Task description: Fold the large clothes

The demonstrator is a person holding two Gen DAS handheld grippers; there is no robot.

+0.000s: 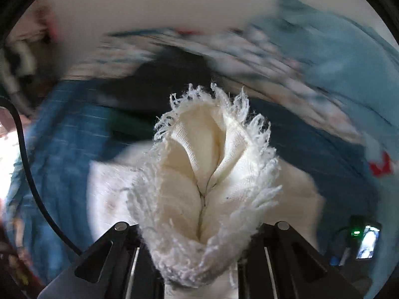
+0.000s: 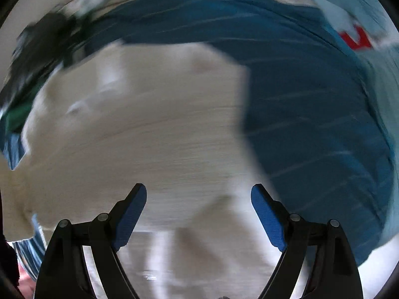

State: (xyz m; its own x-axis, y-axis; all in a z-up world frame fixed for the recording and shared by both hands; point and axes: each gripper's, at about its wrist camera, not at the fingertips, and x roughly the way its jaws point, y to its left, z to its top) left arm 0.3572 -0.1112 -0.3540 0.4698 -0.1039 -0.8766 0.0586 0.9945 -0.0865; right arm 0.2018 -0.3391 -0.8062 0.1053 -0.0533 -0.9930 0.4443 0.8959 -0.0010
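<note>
My left gripper (image 1: pixel 202 226) is shut on a cream-white garment (image 1: pixel 207 164) with a frayed, fringed edge; the bunched fabric stands up between the jaws and hides the fingertips. More of the same white cloth trails below it, blurred. In the right wrist view the cream garment (image 2: pixel 139 124) lies spread over a blue striped cloth (image 2: pixel 311 99). My right gripper (image 2: pixel 198 199) is open and empty just above the white fabric, its blue pads (image 2: pixel 132 214) wide apart.
A pile of other clothes lies behind: a light blue garment (image 1: pixel 344 57), a dark one (image 1: pixel 169 74), a patterned one with red marks (image 2: pixel 356 39). A phone with a lit screen (image 1: pixel 367 241) sits at the right. Both views are motion-blurred.
</note>
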